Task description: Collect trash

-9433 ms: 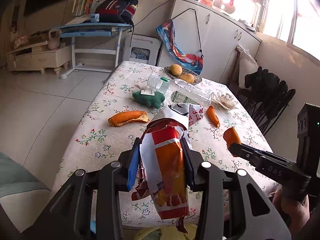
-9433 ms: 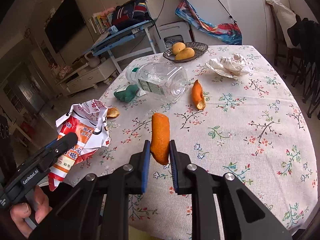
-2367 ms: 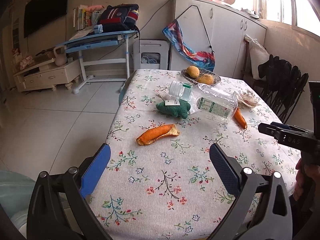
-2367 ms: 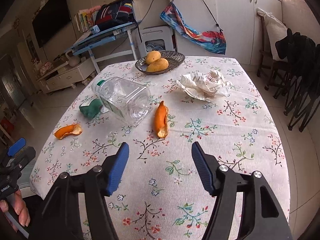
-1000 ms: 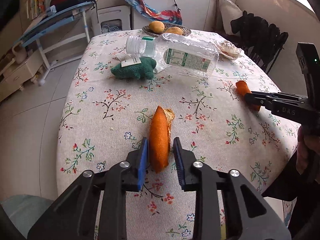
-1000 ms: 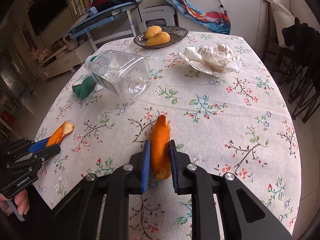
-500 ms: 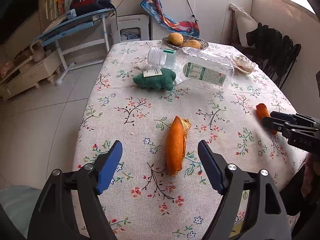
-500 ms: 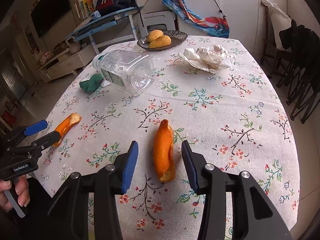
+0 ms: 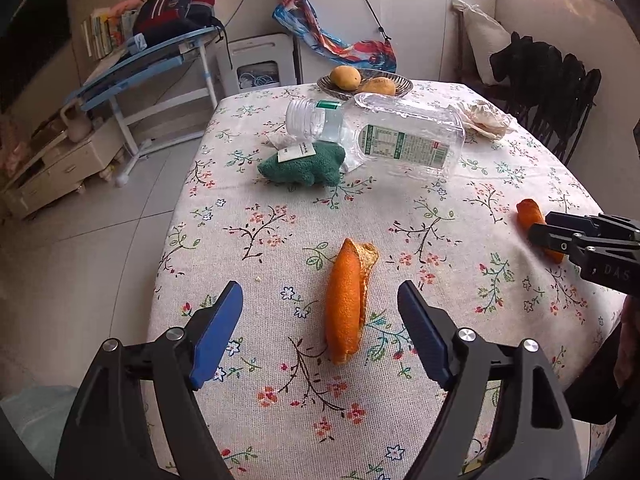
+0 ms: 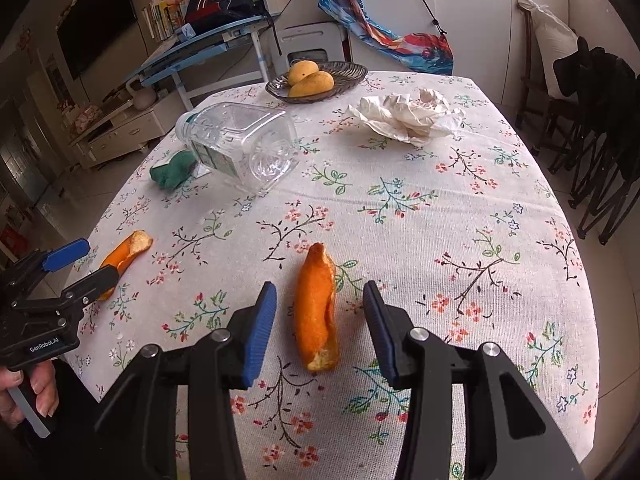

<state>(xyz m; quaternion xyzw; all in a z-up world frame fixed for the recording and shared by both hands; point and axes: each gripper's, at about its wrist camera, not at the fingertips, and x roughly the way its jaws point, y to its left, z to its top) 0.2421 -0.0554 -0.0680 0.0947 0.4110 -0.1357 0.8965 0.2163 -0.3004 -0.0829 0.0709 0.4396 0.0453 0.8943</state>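
Note:
Two orange peels lie on the flowered tablecloth. One peel [image 9: 347, 300] lies between the open jaws of my left gripper [image 9: 320, 332]; it also shows in the right wrist view [image 10: 127, 253]. The other peel [image 10: 316, 308] lies between the open jaws of my right gripper [image 10: 320, 328]; it also shows in the left wrist view [image 9: 532, 220]. Neither gripper holds anything. An empty clear plastic bottle [image 9: 384, 136] lies on its side mid-table. A crumpled white paper [image 10: 408, 114] lies at the far right.
A green cloth toy [image 9: 306, 164] with a white tag lies beside the bottle's neck. A dark dish with two mangoes [image 10: 316, 76] stands at the far edge. Black folding chairs [image 10: 600, 128] stand right of the table. A blue-framed desk [image 9: 148, 68] stands far left.
One second ago both grippers were shut on their peels. Both have opened and drawn back a little, and the peels lie on the cloth.

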